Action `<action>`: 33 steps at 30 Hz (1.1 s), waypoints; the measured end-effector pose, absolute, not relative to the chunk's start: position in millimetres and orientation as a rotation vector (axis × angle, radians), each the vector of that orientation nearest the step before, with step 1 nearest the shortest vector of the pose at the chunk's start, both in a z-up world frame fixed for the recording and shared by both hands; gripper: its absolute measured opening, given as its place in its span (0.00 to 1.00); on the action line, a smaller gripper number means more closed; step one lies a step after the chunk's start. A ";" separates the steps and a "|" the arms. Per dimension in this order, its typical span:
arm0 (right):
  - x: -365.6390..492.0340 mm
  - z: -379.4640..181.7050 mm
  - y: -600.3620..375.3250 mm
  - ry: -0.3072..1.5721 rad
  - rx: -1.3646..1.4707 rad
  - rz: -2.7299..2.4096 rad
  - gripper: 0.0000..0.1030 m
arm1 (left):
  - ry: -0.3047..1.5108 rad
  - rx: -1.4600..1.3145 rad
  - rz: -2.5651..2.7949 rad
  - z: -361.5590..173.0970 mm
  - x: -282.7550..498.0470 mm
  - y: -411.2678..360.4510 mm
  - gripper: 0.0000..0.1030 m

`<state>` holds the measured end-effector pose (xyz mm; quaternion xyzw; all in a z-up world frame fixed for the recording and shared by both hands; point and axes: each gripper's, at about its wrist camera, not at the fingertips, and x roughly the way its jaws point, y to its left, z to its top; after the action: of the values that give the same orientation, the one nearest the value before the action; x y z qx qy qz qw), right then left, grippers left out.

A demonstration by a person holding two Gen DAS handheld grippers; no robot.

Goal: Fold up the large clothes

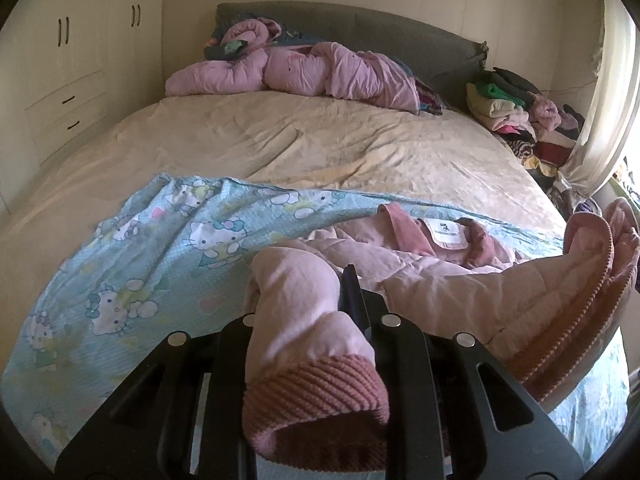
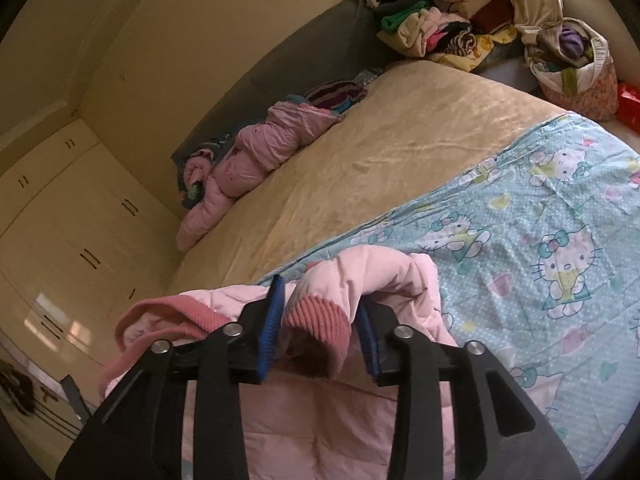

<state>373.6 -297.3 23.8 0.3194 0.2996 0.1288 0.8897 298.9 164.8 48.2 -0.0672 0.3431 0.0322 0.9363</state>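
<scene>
With the pink jacket on the cartoon sheet, the left gripper pinching one sleeve and the right gripper parted around the other cuff, that sleeve may slump unfolded.

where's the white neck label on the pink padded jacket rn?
Left wrist view, right of centre: the white neck label sits inside the pink padded jacket collar, lying on the blue cat-print sheet.
</scene>
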 end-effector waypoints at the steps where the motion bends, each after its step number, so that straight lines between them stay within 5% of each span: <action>1: 373.1 24.6 -297.8 0.616 0.672 0.275 0.70 | 0.702 -0.138 0.062 47.6 300.4 164.6 0.14; 3: 368.1 29.7 -296.3 0.591 0.660 0.250 0.90 | 0.703 -0.138 0.056 47.3 302.7 163.3 0.14; 13: 340.4 15.8 -217.6 0.643 0.339 0.284 0.91 | 0.696 -0.146 0.030 47.5 307.8 157.1 0.24; 16: 337.1 -8.8 -190.9 0.705 0.290 0.323 0.91 | 0.685 -0.153 0.016 48.8 306.6 155.5 0.36; 18: 339.6 -27.1 -175.2 0.763 0.262 0.334 0.91 | 0.674 -0.173 -0.002 50.9 303.5 156.3 0.55; 26: 354.8 -66.2 -171.6 0.845 0.309 0.276 0.91 | 0.527 -0.171 -0.007 83.0 276.7 153.8 0.91; 33: 350.0 -50.6 -207.2 0.780 0.301 0.224 0.91 | 0.475 -0.101 0.056 88.2 265.8 158.1 0.91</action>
<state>350.0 -207.2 -50.6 0.1461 0.3780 0.1086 0.9077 265.8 158.1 88.2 -0.0501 0.2353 0.0275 0.9702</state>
